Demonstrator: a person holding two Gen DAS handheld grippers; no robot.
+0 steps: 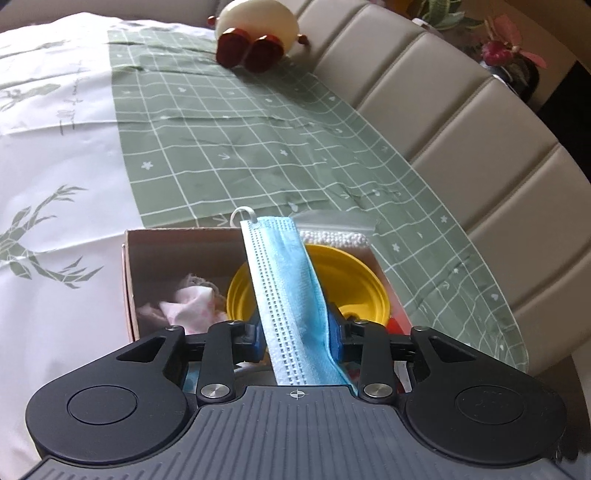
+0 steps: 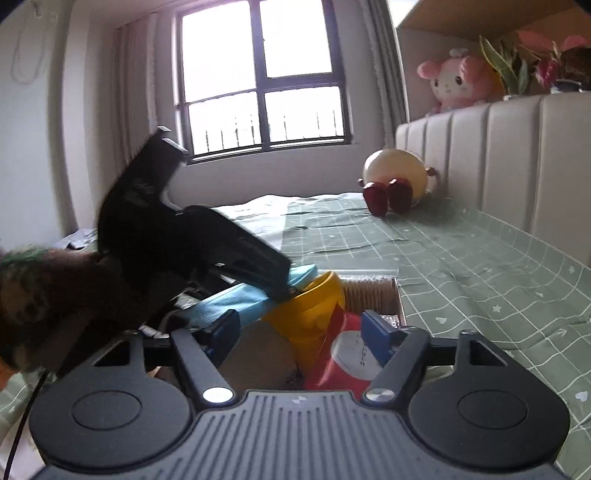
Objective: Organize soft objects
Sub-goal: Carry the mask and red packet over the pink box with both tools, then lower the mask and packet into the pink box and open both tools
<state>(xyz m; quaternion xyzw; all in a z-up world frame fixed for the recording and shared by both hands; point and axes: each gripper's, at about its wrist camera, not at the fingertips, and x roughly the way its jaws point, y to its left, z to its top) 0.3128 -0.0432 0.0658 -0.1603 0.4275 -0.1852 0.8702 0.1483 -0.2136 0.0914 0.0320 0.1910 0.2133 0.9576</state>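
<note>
Over a cardboard box (image 1: 129, 288) on the bed, the left tool (image 1: 297, 334) pinches a blue surgical mask (image 1: 284, 280), its blue pads closed against the folded fabric. The mask sticks forward above the box, its white ear loop (image 1: 242, 214) at the far end. Inside the box lie a yellow bowl (image 1: 354, 269), a pink cloth (image 1: 188, 304), a clear zip bag of white beads (image 1: 340, 230) and a red pouch (image 2: 343, 354). The right tool (image 2: 301, 332) hovers wide open over the box, holding nothing. The mask looks light, limp and pleated (likely to droop or slip), so a pinch across its folded middle seems safest. A round cream plush toy (image 1: 258, 26) sits by the headboard (image 1: 461, 122). No brand or writing is legible.
</note>
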